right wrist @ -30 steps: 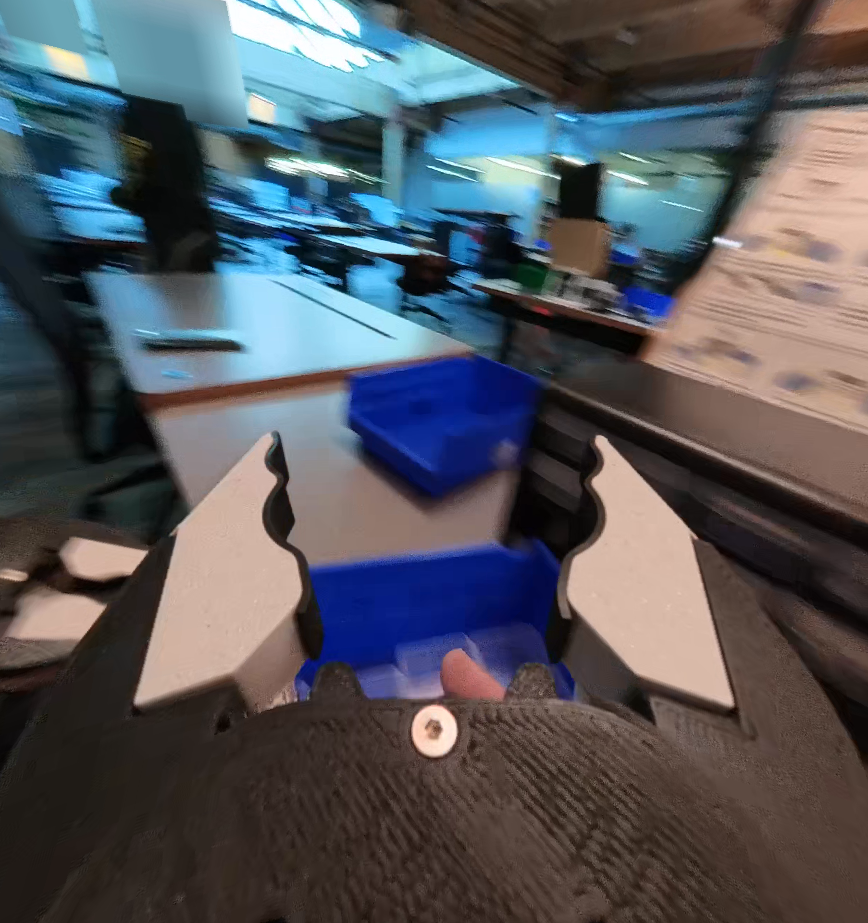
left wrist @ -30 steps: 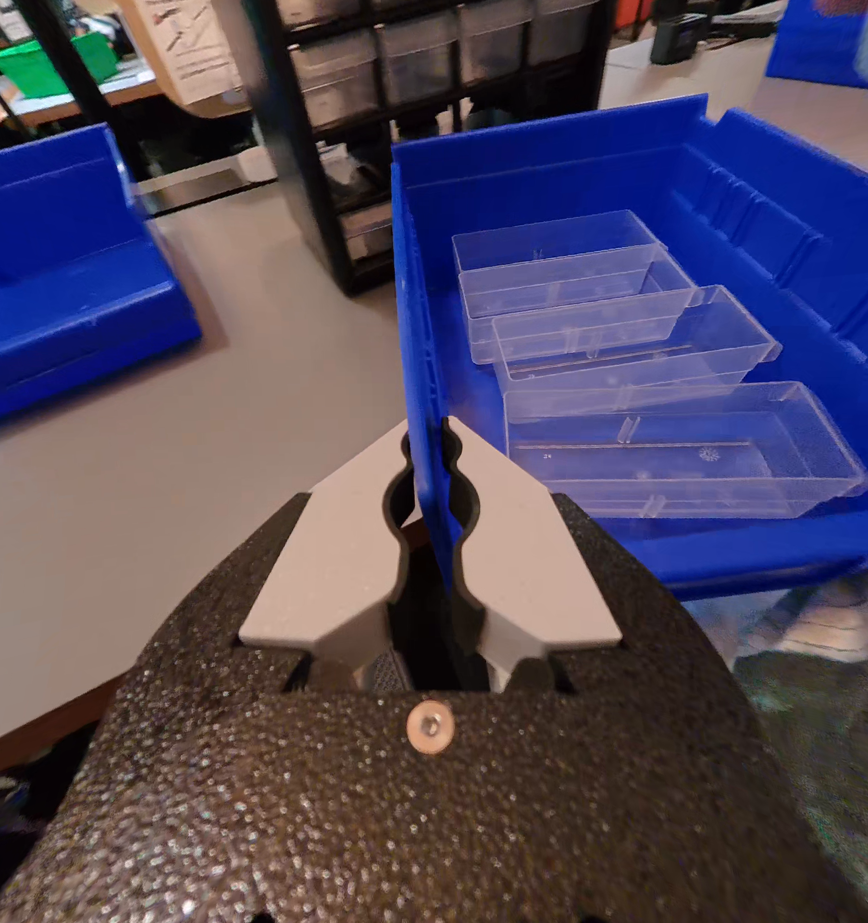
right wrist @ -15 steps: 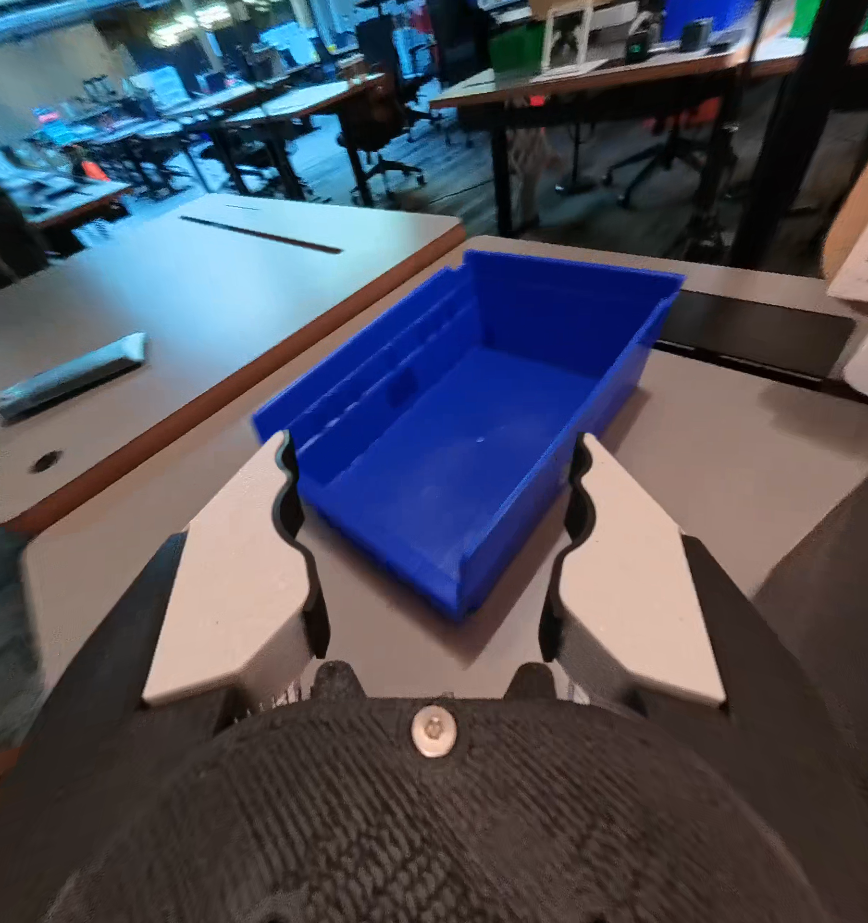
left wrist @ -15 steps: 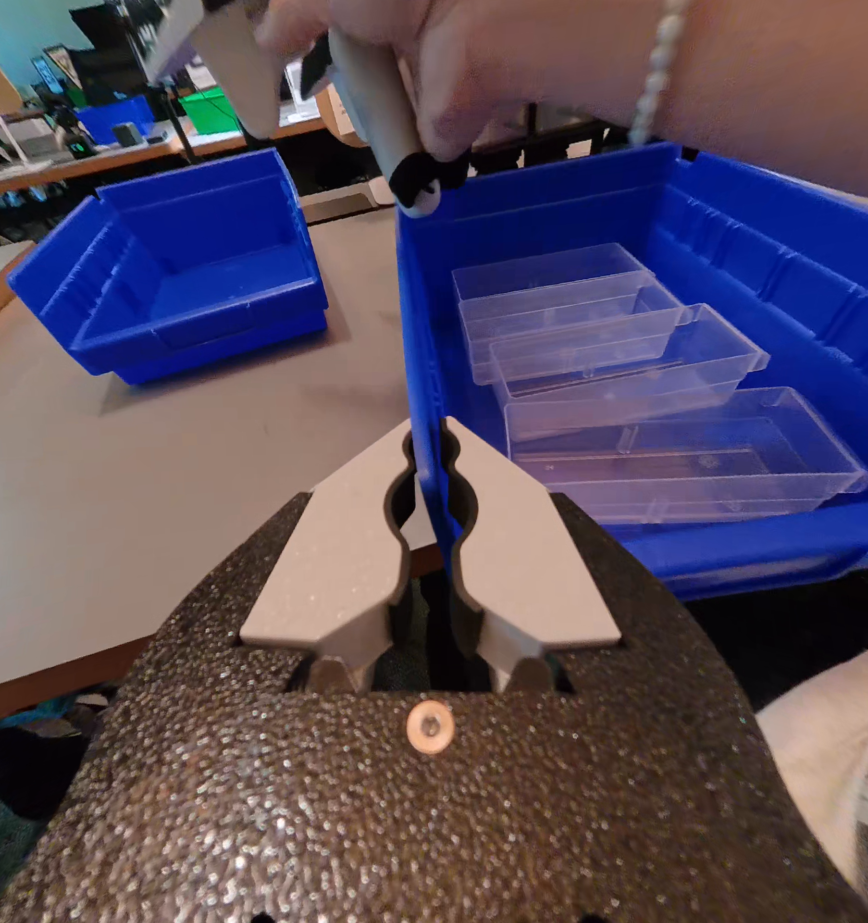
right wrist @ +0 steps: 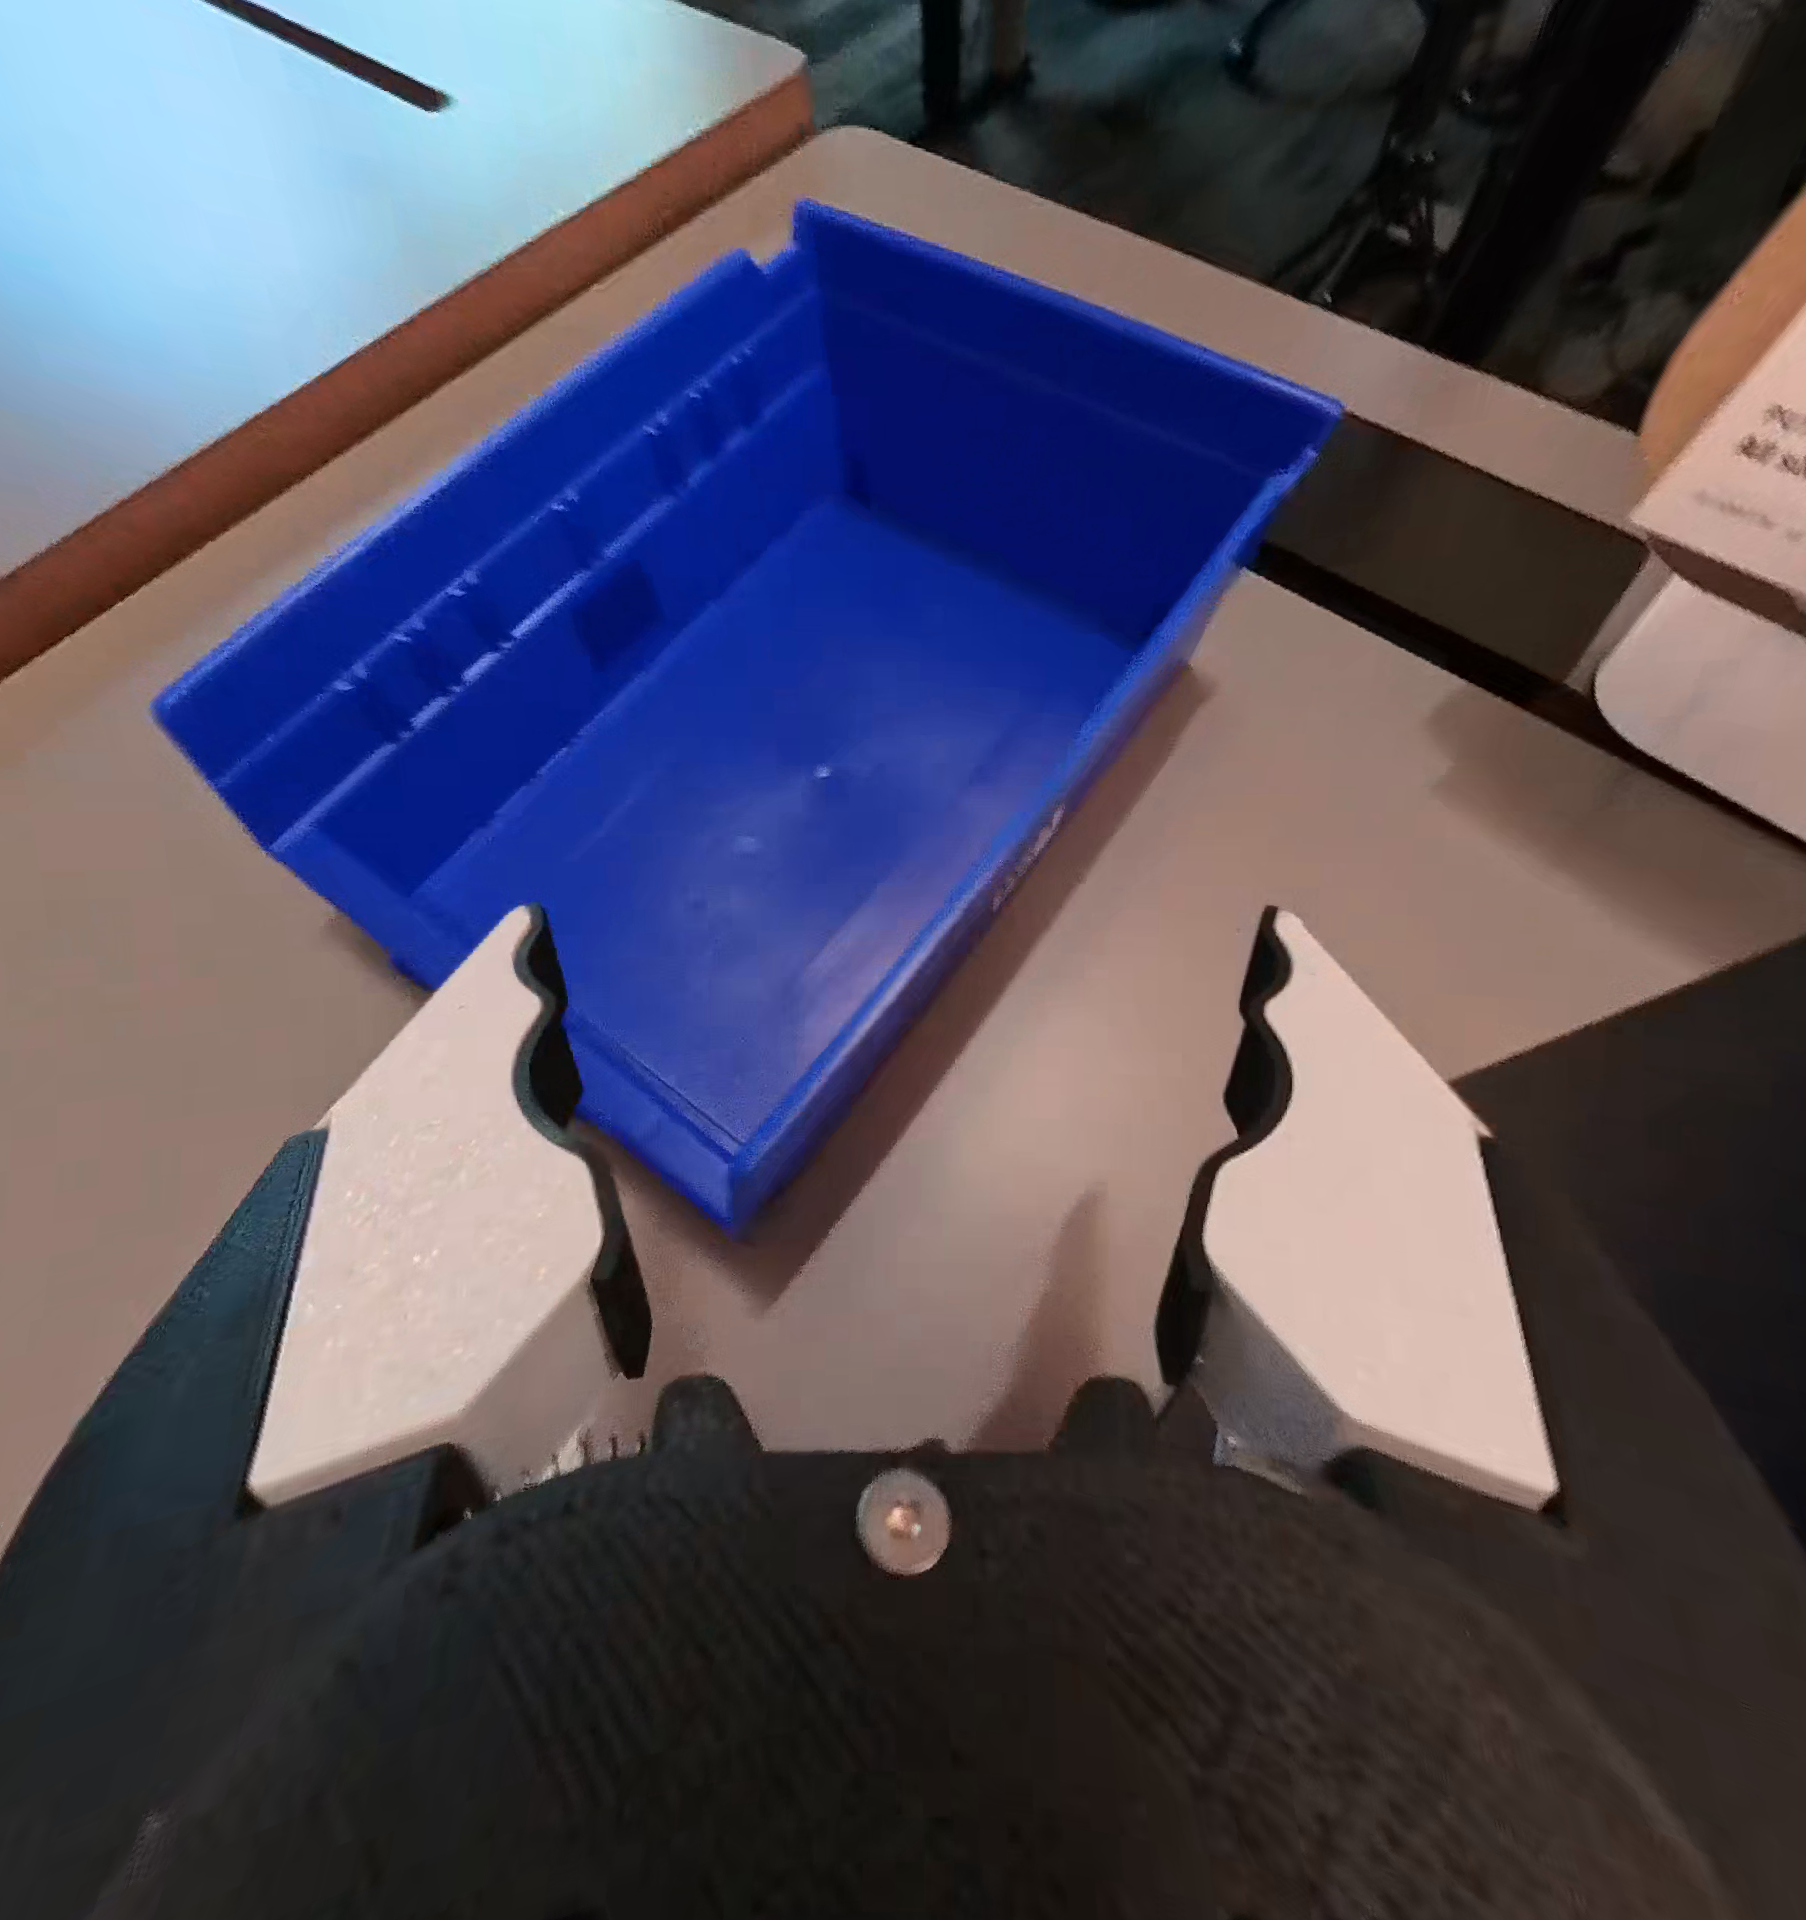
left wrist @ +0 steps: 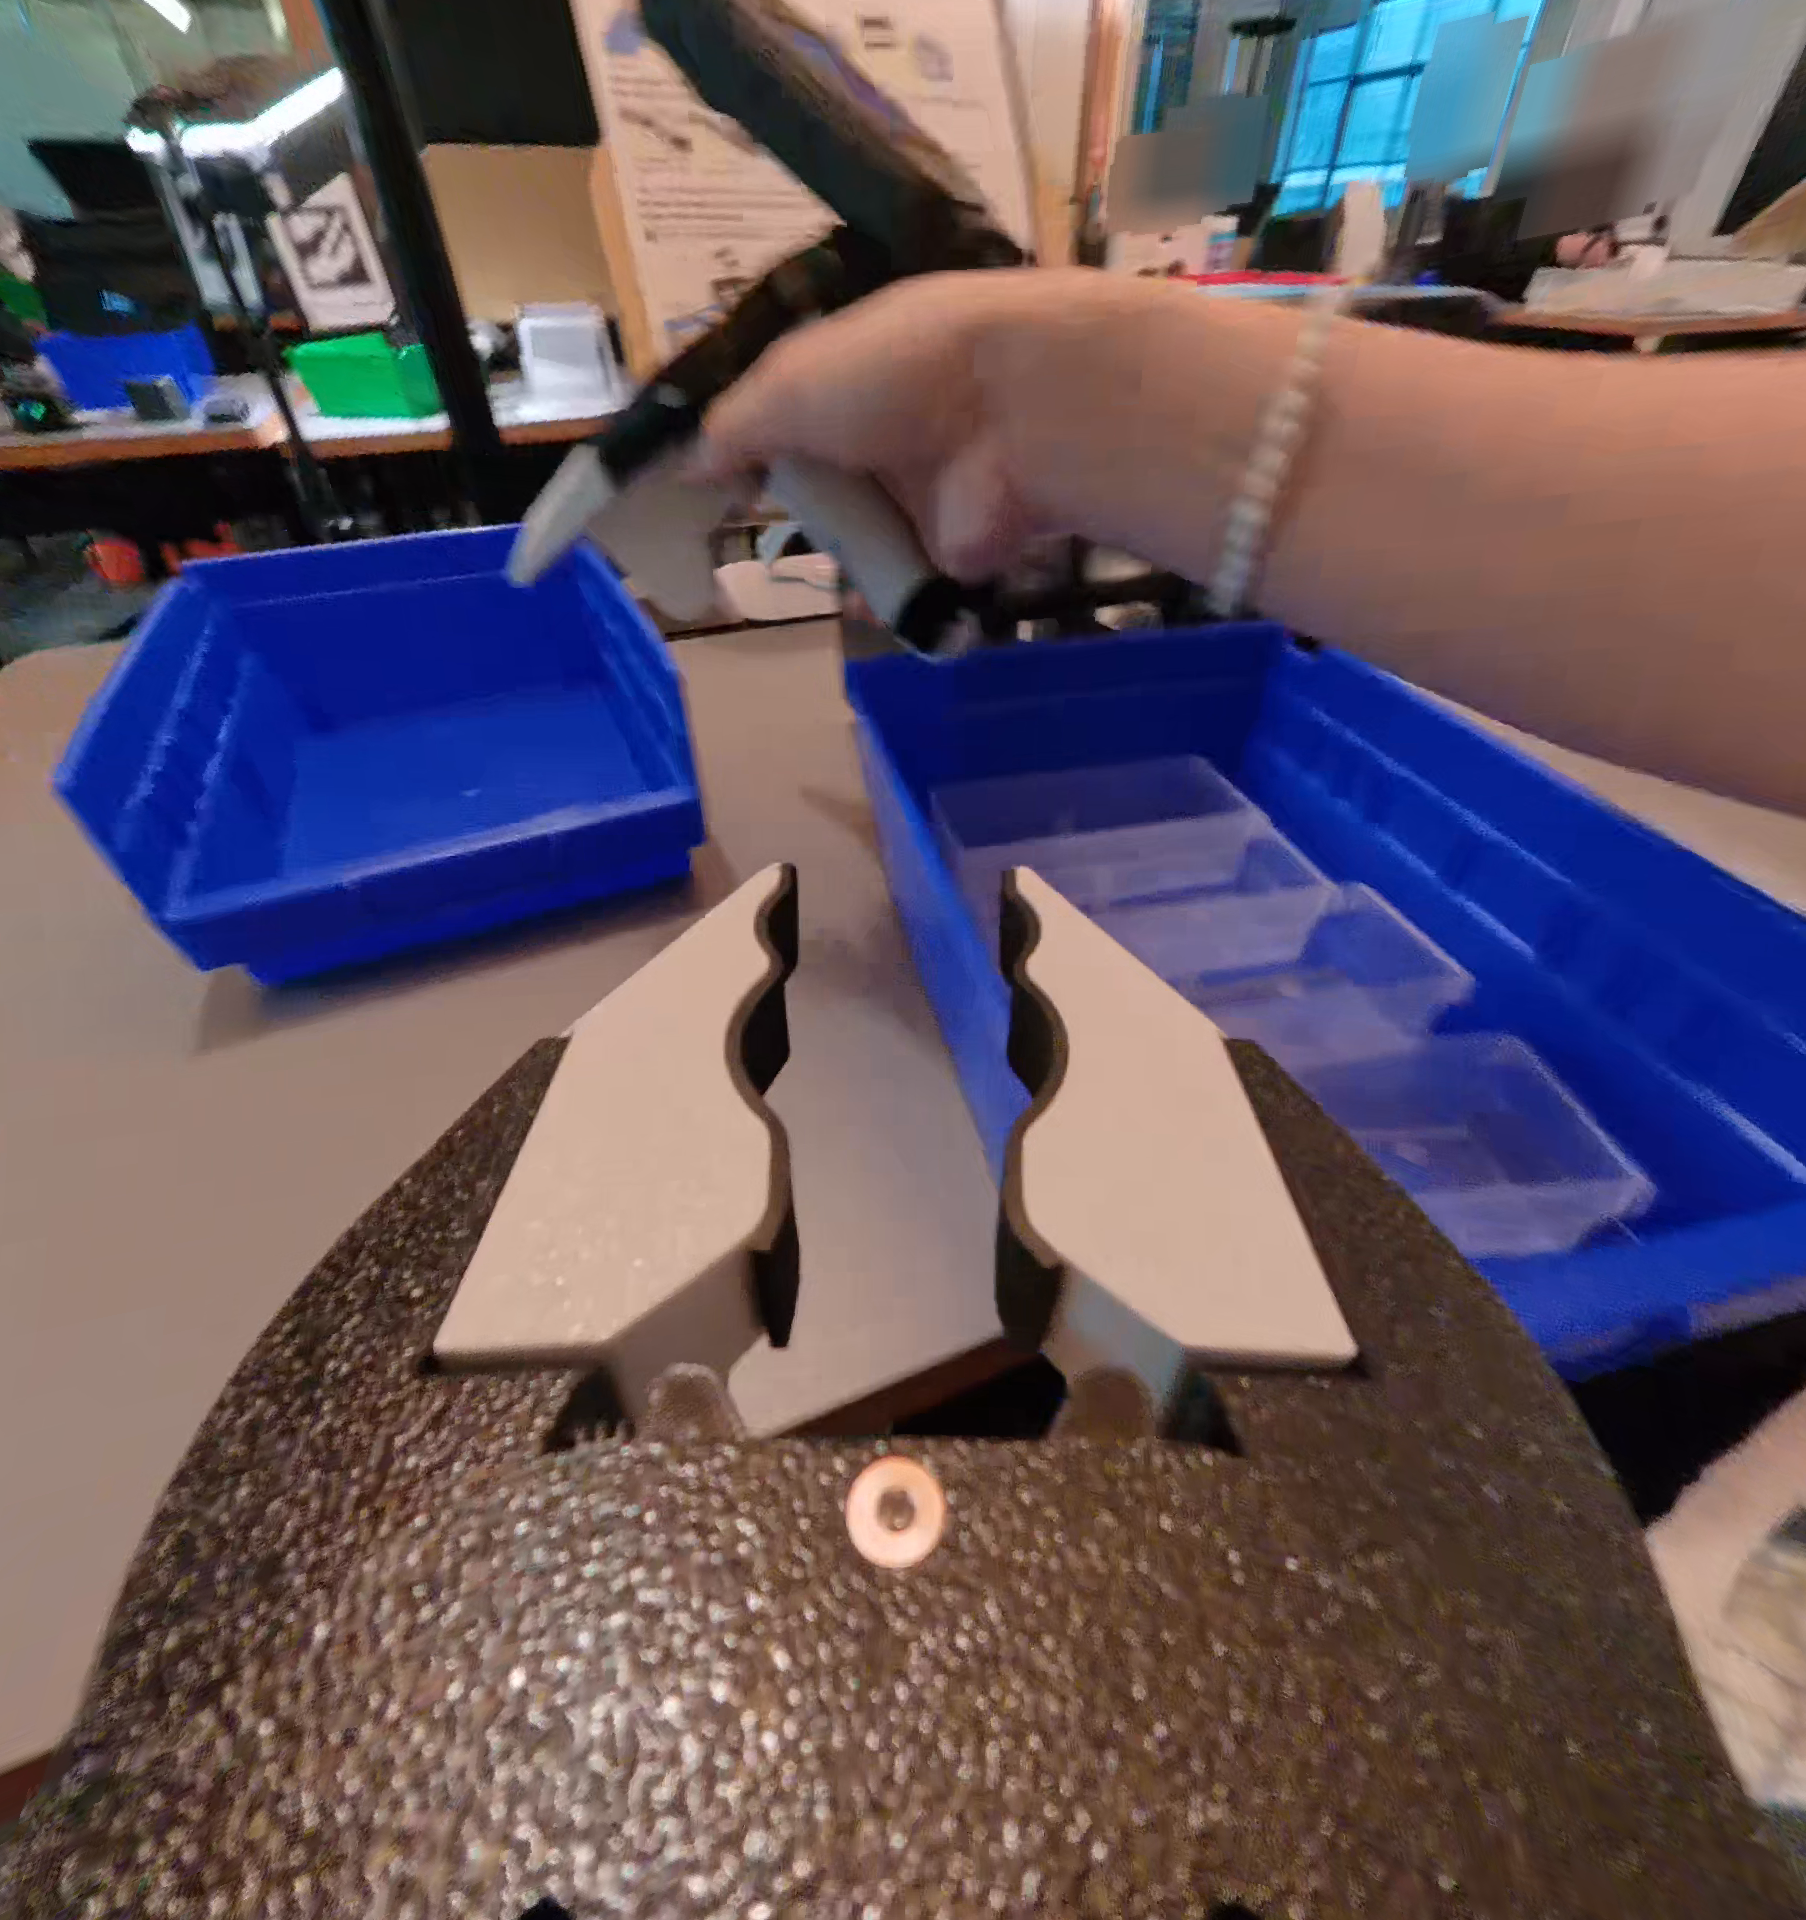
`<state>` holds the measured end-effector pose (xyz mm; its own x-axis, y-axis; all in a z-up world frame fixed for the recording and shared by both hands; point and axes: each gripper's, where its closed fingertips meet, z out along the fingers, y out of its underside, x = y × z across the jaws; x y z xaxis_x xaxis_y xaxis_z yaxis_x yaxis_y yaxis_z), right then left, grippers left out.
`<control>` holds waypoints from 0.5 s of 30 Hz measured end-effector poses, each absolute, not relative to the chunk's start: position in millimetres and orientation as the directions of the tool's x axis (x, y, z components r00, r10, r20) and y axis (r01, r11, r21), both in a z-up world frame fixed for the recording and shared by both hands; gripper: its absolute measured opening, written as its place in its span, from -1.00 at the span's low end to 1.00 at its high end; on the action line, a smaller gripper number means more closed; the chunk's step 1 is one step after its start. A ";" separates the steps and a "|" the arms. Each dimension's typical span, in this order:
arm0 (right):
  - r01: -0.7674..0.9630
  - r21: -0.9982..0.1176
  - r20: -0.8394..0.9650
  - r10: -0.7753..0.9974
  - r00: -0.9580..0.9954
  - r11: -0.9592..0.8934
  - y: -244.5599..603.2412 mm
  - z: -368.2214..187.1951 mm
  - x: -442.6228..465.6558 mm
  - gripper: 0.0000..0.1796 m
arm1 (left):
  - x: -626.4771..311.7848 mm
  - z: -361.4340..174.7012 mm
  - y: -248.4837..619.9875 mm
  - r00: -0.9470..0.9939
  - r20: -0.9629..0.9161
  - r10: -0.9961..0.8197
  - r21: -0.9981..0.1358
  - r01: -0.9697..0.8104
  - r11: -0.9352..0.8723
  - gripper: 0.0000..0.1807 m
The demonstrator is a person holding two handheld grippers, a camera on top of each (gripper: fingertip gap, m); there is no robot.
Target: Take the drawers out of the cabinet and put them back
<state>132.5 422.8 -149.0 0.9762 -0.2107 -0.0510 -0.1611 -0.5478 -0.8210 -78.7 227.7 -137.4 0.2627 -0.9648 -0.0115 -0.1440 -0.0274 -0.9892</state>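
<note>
Both tools [left wrist: 897, 914] [right wrist: 904, 945] agape, empty.

Drawers [left wrist: 1242, 914] in right-hand bin [left wrist: 1564, 883]

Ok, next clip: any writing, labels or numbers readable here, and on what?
Poster, background of the left wrist view: printed lines, too blurred to read.
White sheet, right edge of the right wrist view: print, cut off and blurred.
Small blue bin, outer side wall: raised marking, too faint to read.
I do not transcribe writing in any case.
</note>
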 end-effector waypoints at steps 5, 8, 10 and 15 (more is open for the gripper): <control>-0.348 -0.754 -0.253 -0.243 0.936 -0.557 430.5 -167.8 118.8 0.42 | -80.5 -111.4 390.8 0.545 -0.031 -0.838 -0.979 -0.185 -0.084 -0.34; -0.351 -0.718 -0.234 -0.267 0.935 -0.600 436.3 -180.9 120.6 0.41 | -68.5 -124.6 479.1 0.625 0.072 -0.777 -0.956 -0.180 -0.233 -0.25; -0.309 -0.685 -0.085 -0.349 0.933 -0.660 434.8 -194.3 145.7 0.39 | -51.7 -144.5 515.7 0.626 0.181 -0.758 -0.917 -0.172 -0.360 -0.25; -0.324 -0.557 -0.088 -0.333 0.939 -0.765 442.0 -216.3 154.5 0.45 | -36.7 -206.3 565.1 0.687 0.137 -0.714 -0.822 -0.323 -0.469 -0.26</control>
<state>154.5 442.0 -216.3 0.9386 -0.3335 -0.0881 -0.3240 -0.7647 -0.5570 -36.7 565.1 -206.3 0.6870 -0.7136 0.1372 -0.3231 -0.4691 -0.8219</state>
